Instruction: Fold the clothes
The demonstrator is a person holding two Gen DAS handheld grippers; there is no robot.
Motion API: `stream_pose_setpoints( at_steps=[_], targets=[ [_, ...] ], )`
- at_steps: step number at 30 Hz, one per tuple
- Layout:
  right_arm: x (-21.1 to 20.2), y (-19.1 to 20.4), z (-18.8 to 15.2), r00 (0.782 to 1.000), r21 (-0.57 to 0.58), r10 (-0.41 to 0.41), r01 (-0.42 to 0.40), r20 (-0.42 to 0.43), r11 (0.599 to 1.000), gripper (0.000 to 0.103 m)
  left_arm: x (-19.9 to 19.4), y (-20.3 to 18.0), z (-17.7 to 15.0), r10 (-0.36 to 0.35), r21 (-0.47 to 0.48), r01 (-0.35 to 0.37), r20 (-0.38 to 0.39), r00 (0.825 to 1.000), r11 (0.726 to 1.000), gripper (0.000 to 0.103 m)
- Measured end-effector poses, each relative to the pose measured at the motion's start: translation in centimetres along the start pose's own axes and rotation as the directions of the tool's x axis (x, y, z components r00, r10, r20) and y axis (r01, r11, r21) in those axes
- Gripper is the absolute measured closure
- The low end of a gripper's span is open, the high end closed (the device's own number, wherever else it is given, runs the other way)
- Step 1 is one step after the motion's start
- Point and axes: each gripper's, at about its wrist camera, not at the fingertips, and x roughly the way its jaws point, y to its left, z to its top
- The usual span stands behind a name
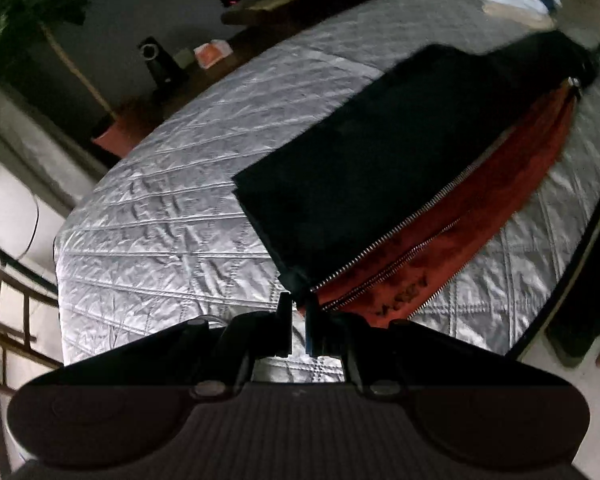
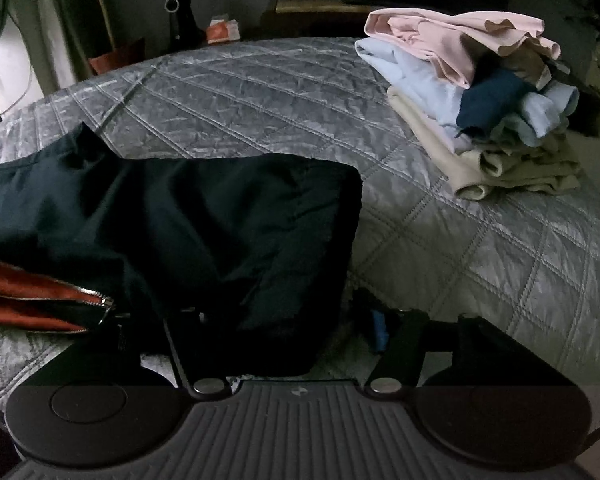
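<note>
On the quilted bed (image 1: 172, 208), a dark zip jacket (image 1: 380, 152) with a red lining lies near the front edge — half folded. Left gripper (image 1: 299, 322) pinches its hem corner; right gripper (image 2: 284, 340) fingers stand apart around draped cloth. Folded clothes (image 2: 472, 92) are stacked at the far corner — more folding remains.

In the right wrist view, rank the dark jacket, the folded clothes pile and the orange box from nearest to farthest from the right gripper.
1. Dark jacket, lying over the right gripper.
2. Folded clothes pile, further back on the right.
3. Orange box, beyond the bed, upper left.
</note>
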Motion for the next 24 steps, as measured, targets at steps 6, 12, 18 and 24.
stream_pose_setpoints(
  at_steps=[6,12,18,24],
  targets=[
    [0.1,0.3,0.0,1.0,-0.003,-0.01,0.01,0.004,1.0,0.028,1.5,1.4,-1.1,0.018,-0.043,-0.022,-0.095,0.995,0.999,0.1],
    [-0.6,0.1,0.1,1.0,0.024,-0.026,0.025,0.013,0.999,0.028,0.4,3.0,0.0,0.068,-0.204,-0.064,0.01,0.998,0.977,0.094],
    [-6.1,0.4,-1.1,0.982,0.033,-0.125,0.121,0.139,0.992,0.028,1.6,5.2,2.3,0.128,-0.431,-0.094,0.05,0.991,0.897,0.086],
    [-11.5,4.1,0.1,0.871,-0.036,-0.275,0.317,0.406,0.948,0.03,2.7,5.6,4.0,0.084,-0.561,0.005,0.133,0.988,0.827,0.085]
  ],
)
